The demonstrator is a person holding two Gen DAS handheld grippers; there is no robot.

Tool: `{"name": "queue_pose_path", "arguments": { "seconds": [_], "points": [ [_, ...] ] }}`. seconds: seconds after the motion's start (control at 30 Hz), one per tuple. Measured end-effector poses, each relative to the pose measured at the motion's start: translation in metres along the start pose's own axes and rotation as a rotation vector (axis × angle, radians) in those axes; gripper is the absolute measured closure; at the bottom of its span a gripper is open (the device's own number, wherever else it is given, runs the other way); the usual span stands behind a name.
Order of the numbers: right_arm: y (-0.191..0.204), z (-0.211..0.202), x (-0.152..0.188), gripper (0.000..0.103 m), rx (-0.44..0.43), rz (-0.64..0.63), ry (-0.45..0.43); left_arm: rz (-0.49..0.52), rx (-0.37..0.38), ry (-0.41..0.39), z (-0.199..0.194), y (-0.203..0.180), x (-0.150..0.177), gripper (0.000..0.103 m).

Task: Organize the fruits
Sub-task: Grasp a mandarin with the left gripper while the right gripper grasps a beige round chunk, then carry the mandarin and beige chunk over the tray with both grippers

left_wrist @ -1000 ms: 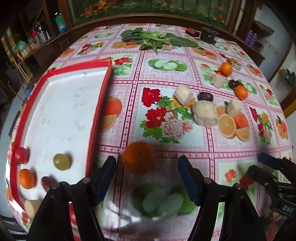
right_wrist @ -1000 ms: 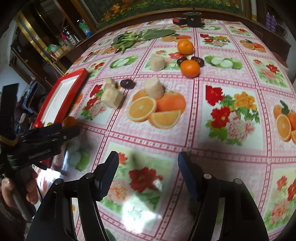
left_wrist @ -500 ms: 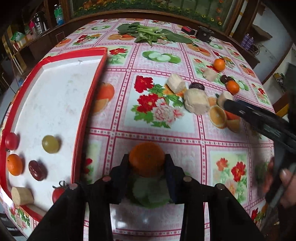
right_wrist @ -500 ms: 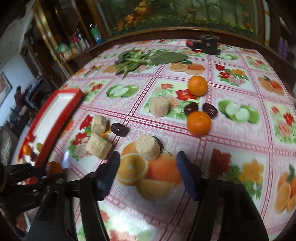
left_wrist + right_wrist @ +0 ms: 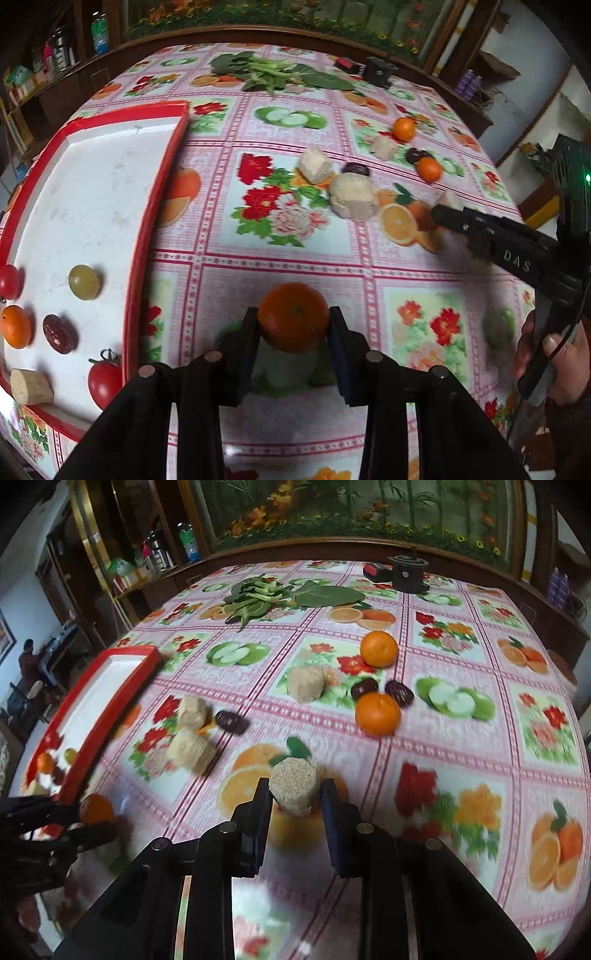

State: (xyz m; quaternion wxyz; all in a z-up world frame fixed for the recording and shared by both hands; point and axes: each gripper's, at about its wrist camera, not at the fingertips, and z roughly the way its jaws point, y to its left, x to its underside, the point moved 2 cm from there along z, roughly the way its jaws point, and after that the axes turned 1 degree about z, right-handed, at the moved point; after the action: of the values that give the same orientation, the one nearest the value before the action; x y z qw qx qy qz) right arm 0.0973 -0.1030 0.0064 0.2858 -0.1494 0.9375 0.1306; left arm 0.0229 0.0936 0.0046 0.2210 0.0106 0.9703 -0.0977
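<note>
- Left wrist view: the left gripper (image 5: 293, 325) is clenched on an orange (image 5: 293, 316), both pads against its sides, just right of the red tray (image 5: 146, 236).
- Right wrist view: the right gripper (image 5: 294, 801) brackets a tan chunk (image 5: 293, 791); the pads sit at its sides, but I cannot tell whether they press it or whether it is off the cloth.
- Done so far, judging by the tray: a green grape (image 5: 84, 281), a small orange (image 5: 14, 326), a date (image 5: 59, 333), a tomato (image 5: 105, 376), a red fruit (image 5: 9, 281) and a tan piece (image 5: 31, 386) lie at its near end.
- Left to do: two oranges (image 5: 378, 649) (image 5: 377, 713), three dates (image 5: 364, 688) (image 5: 399, 693) (image 5: 229, 720) and three tan chunks (image 5: 306, 683) (image 5: 192, 710) (image 5: 190, 751) lie on the tablecloth (image 5: 461, 775), well apart from the tray.
- Roughly a third seems sorted.
- Around: greens (image 5: 280, 596) and a black pot (image 5: 406, 574) at the far edge, clear of the work.
- In the way: the tray's raised rim lies between the held orange and the tray floor, so it likely needs lifting over; the two grippers work near each other.
</note>
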Motion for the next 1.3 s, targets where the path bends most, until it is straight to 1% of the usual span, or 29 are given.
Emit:
{"name": "queue_pose_path", "arguments": {
  "seconds": [0.1,0.27,0.4,0.57,0.73,0.93,1.0,1.13,1.3],
  "points": [
    [0.005,-0.013,0.014,0.077,-0.018,0.013,0.008,0.011,0.033,0.0,-0.006,-0.005,0.004,0.064],
    [0.02,-0.025,0.035,0.077,-0.031,0.025,0.018,0.042,0.057,0.0,-0.013,-0.009,0.013,0.064],
    [0.034,-0.027,0.04,0.077,-0.04,0.035,0.022,0.045,0.067,-0.003,-0.02,-0.004,0.015,0.064],
    [0.062,-0.023,0.034,0.077,-0.053,0.005,0.031,0.034,0.06,-0.037,-0.034,0.013,0.015,0.064],
    [0.1,-0.016,0.021,0.077,-0.088,-0.046,0.035,-0.013,0.048,-0.067,-0.048,0.045,0.013,0.064],
    [0.149,-0.006,-0.001,0.077,-0.163,-0.091,0.033,-0.084,0.015,-0.103,-0.065,0.094,0.011,0.064],
    [0.166,-0.003,-0.011,0.077,-0.191,-0.104,0.029,-0.107,-0.003,-0.114,-0.07,0.111,0.01,0.064],
    [0.2,0.009,-0.024,0.077,-0.218,-0.148,0.033,-0.154,-0.045,-0.129,-0.077,0.147,0.007,0.064],
    [0.231,0.028,-0.029,0.077,-0.239,-0.186,0.056,-0.191,-0.096,-0.135,-0.076,0.18,0.002,0.064]
  ]
}}
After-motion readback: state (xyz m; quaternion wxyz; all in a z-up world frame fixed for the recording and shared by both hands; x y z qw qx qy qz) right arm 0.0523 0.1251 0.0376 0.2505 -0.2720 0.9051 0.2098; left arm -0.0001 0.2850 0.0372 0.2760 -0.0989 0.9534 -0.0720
